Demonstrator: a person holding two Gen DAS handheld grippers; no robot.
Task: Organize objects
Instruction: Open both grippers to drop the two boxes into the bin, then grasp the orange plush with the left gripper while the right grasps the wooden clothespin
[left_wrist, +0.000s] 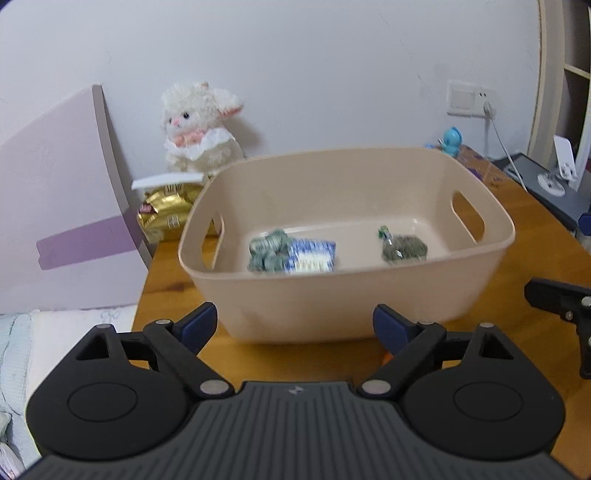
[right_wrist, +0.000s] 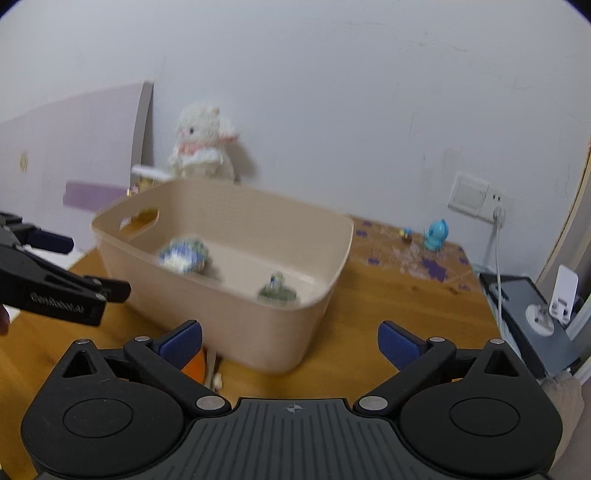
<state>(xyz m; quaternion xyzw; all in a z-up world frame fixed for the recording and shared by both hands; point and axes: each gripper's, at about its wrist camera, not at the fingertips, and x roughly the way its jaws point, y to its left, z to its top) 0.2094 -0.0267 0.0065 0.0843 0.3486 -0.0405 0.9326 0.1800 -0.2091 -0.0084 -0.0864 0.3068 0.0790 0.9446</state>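
Note:
A beige plastic basket (left_wrist: 343, 302) (right_wrist: 258, 332) with handle slots stands on the wooden table. Inside it lie a blue-and-white packet with a green bundle (left_wrist: 291, 253) (right_wrist: 183, 256) and a small dark green packet (left_wrist: 404, 249) (right_wrist: 277, 291). My left gripper (left_wrist: 295, 326) is open just in front of the basket's near wall, nothing between its blue pads. My right gripper (right_wrist: 290, 343) is open too, facing the basket's near corner. An orange object (right_wrist: 195, 369) with a pale piece beside it lies partly hidden under the right gripper's left finger. In the right wrist view the left gripper (right_wrist: 55, 273) shows at the left edge.
A white plush lamb (left_wrist: 197, 125) (right_wrist: 205, 142) sits against the wall behind a gold snack bag (left_wrist: 168, 212). A blue toy figure (left_wrist: 451, 139) (right_wrist: 436, 234), a wall socket with a cable (left_wrist: 471, 99) and a dark device with a white stand (right_wrist: 543, 314) are at the right. A lilac headboard (left_wrist: 55, 206) stands left.

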